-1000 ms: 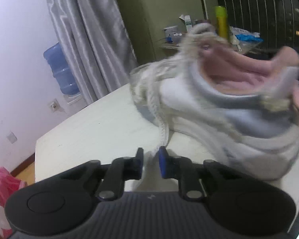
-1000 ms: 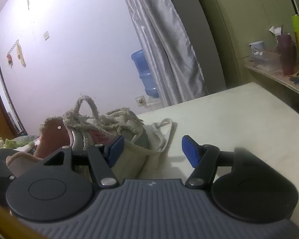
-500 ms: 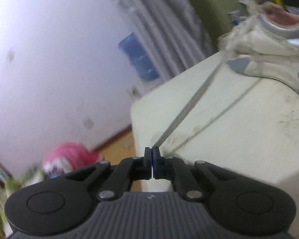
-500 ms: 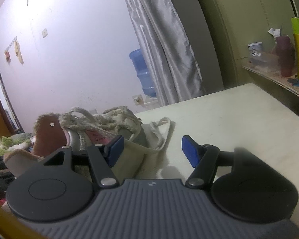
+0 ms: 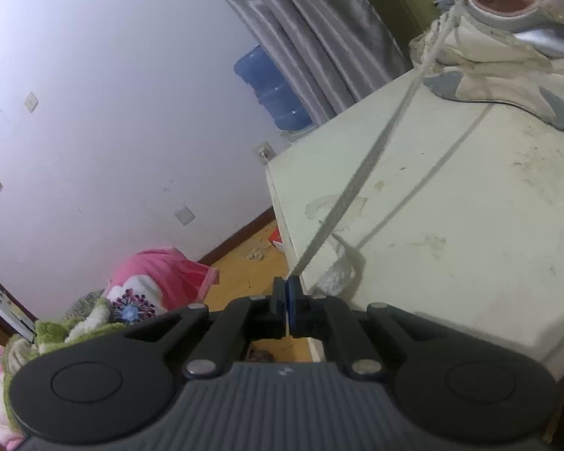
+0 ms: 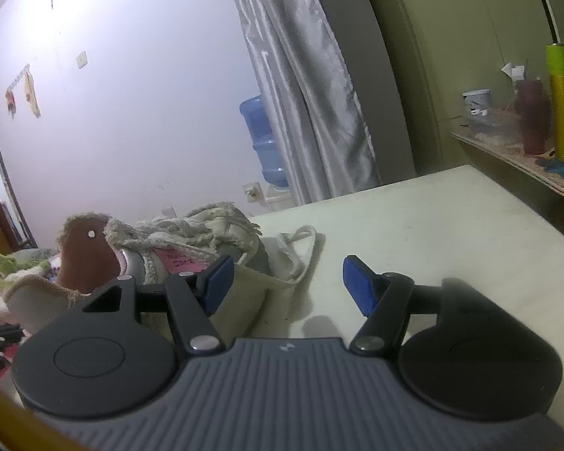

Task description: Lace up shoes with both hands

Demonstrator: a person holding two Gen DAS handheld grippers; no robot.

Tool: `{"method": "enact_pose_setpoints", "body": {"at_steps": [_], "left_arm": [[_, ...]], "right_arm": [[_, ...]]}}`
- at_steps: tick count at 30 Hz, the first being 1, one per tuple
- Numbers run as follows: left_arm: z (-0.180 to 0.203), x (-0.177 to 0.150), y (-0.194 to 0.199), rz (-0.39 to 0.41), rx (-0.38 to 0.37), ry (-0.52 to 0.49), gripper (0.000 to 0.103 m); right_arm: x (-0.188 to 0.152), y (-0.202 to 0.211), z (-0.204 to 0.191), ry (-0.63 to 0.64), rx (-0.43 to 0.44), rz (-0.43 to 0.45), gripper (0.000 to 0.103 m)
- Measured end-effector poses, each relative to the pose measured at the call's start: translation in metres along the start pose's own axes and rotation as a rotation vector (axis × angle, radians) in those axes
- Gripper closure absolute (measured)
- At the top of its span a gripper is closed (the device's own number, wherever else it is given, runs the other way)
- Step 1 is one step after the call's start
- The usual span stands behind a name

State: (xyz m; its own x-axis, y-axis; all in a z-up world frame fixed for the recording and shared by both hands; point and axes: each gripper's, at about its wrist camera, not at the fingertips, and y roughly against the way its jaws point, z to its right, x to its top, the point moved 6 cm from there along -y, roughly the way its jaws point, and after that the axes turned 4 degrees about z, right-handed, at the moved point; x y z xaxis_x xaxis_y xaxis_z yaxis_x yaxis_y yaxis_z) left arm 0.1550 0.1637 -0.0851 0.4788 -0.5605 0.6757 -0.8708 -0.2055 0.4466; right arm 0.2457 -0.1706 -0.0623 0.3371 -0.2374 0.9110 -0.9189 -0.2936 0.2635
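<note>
Bench (image 5: 470,225): pale, stained. Shoe (image 5: 507,56) sits toward its far edge; light, soft-sided, likely to slide if tugged, so steady it at the heel collar. Lace (image 5: 376,150) runs taut from the eyelets to the near-left corner; limp, frayed, best pinched near its end. Left tool (image 5: 286,293) clenched on the lace. Right tool (image 6: 285,282) released, nothing between its jaws, beside the shoe (image 6: 206,240).

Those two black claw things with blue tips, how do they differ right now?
The left gripper has its fingers pressed together on the shoelace, stretched taut from the shoe. The right gripper has its fingers spread wide, holding nothing, beside the shoe. Both share blue pads on black arms.
</note>
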Motion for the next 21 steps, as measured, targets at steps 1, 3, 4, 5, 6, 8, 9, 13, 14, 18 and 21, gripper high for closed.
{"method": "enact_pose_setpoints", "body": {"at_steps": [1,3,4,5,6,8,9,13,14,18,21], "left_arm": [[0.000,0.000,-0.001,-0.001,0.001,0.000,0.101],[-0.001,0.002,0.002,0.002,0.012,-0.005,0.101],[-0.001,0.005,0.004,0.009,0.022,-0.011,0.101],[-0.002,0.009,0.008,0.020,0.036,-0.019,0.101],[-0.002,0.014,0.011,0.031,0.049,-0.027,0.101],[-0.004,0.027,0.022,0.052,0.032,0.007,0.101],[-0.006,0.035,0.029,0.068,0.002,0.044,0.101],[-0.001,0.075,0.051,0.164,-0.106,0.155,0.101],[0.002,0.084,0.053,0.183,-0.150,0.189,0.101],[0.019,0.115,0.045,0.176,-0.448,0.403,0.086],[0.028,0.110,0.029,0.073,-0.709,0.634,0.063]], "right_arm": [[0.000,0.000,0.001,0.001,-0.004,-0.001,0.039],[0.000,-0.001,0.002,-0.007,-0.005,-0.009,0.039],[-0.001,-0.002,0.003,-0.011,-0.006,-0.013,0.039],[-0.001,-0.001,0.004,-0.013,-0.005,-0.007,0.039],[0.000,0.000,0.004,-0.015,-0.005,-0.001,0.039],[0.000,0.001,0.005,-0.021,-0.005,0.009,0.039],[0.000,0.002,0.006,-0.025,-0.004,0.012,0.039],[0.000,0.001,0.008,-0.038,-0.001,0.013,0.039],[0.000,0.003,0.007,-0.035,0.007,0.024,0.039],[0.000,0.021,0.002,-0.022,0.065,0.096,0.038],[-0.007,0.039,0.002,-0.005,0.098,0.062,0.038]]}}
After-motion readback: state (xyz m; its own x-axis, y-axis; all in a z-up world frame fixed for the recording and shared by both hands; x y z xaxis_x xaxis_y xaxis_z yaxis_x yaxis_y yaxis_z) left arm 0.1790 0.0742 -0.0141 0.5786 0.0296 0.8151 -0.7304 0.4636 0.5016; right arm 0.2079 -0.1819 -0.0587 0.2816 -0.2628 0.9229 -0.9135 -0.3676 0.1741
